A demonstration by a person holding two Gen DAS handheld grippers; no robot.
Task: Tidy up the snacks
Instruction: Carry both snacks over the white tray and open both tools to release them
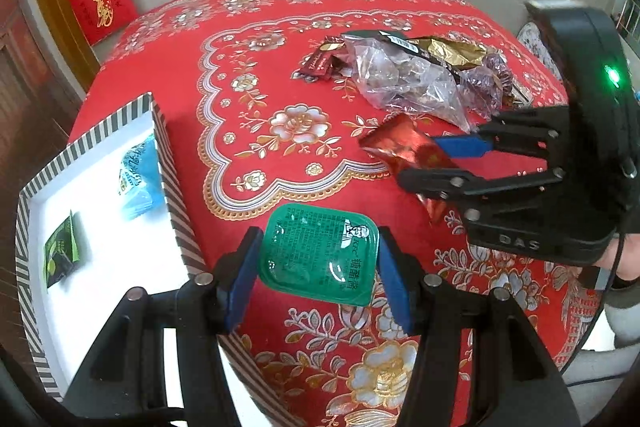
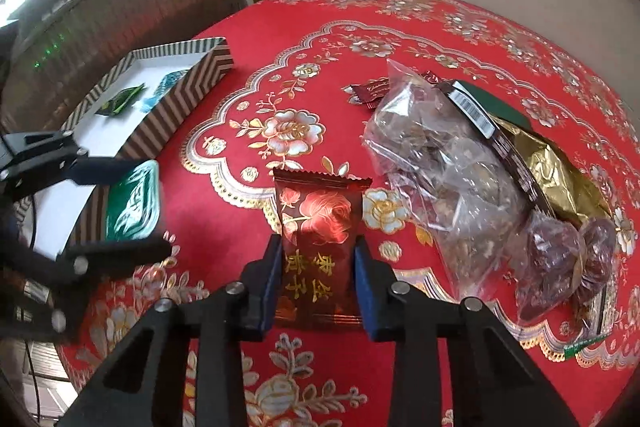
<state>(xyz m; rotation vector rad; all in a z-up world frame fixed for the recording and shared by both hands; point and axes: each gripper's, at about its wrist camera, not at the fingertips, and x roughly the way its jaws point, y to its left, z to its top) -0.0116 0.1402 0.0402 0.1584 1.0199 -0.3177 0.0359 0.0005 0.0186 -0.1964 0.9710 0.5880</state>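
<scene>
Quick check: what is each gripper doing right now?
Left gripper: shut on the green sauce tub.
Right gripper: shut on the red snack packet.

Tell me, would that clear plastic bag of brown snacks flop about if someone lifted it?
Probably. The clear bag looks thin and crinkled, so it would likely sag around its lumpy contents. They seem loose, so they may shift. Its glossy film could be slippery to pinch.
</scene>
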